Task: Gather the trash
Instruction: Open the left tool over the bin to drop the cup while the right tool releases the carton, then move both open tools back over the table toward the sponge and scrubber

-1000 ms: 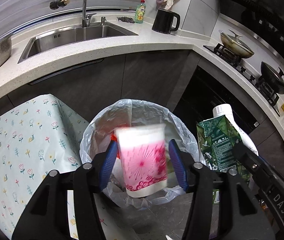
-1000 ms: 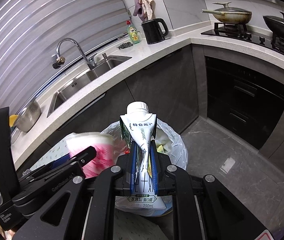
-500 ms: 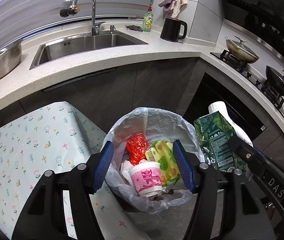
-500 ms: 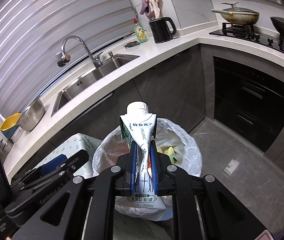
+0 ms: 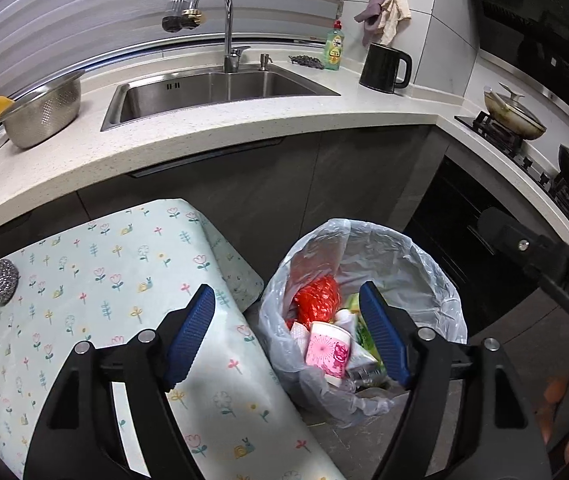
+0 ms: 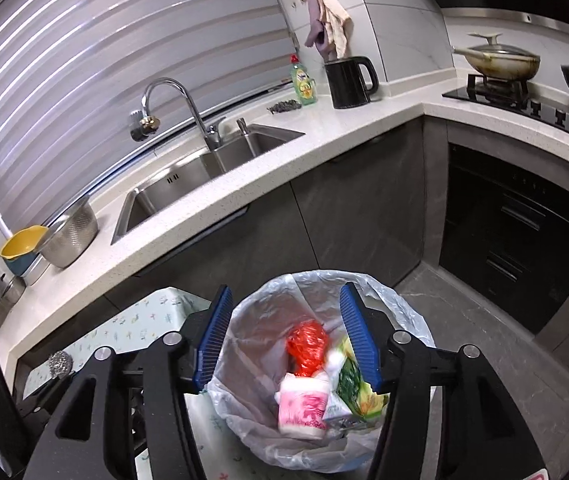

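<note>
1. Both grippers stood with fingers spread wide and empty: the left gripper (image 5: 287, 336) beside the bin, the right gripper (image 6: 286, 338) above it.
2. Half a second before, the right fingers had pinched a milk carton (image 6: 350, 380); it now lay in the trash bag (image 6: 412, 320).
3. Beside it lay the pink cup (image 6: 304, 410), dropped earlier by the left.
4. Judging by the floral tabletop (image 5: 96, 280), only a steel scourer (image 5: 1, 282) remained.

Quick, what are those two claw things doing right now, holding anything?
Left gripper: open, holding nothing, beside the trash bag.
Right gripper: open, holding nothing, above the trash bag.
</note>
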Action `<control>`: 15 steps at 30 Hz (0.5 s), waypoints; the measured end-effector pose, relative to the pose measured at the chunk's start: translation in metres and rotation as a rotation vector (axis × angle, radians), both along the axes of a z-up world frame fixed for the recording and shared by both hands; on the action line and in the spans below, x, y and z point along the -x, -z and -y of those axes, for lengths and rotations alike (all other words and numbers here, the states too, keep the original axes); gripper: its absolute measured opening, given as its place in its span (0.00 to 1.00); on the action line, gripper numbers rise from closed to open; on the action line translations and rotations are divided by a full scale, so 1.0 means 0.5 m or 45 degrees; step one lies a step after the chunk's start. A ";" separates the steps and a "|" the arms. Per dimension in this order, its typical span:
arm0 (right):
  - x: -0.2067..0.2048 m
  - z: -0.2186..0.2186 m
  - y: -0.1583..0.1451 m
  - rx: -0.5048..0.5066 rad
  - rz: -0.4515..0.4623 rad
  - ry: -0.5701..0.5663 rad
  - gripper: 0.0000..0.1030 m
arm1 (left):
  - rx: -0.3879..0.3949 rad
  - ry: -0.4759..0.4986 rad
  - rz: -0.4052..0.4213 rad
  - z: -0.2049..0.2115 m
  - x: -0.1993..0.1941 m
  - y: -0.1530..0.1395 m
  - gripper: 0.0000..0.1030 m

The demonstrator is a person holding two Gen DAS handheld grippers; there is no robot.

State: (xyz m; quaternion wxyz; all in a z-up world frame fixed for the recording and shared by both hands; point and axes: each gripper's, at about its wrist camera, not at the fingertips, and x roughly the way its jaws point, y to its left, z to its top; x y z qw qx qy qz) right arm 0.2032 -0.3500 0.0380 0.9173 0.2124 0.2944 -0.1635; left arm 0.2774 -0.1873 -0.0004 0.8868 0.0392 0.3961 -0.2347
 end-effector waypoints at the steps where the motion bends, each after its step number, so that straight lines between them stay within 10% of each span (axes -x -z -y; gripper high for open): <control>1: 0.001 -0.007 -0.002 -0.004 -0.004 -0.010 0.54 | 0.002 -0.006 -0.001 -0.006 0.001 0.000 0.69; 15: 0.035 -0.126 -0.054 0.021 -0.010 -0.118 0.66 | 0.006 -0.116 0.021 -0.142 0.037 -0.036 0.76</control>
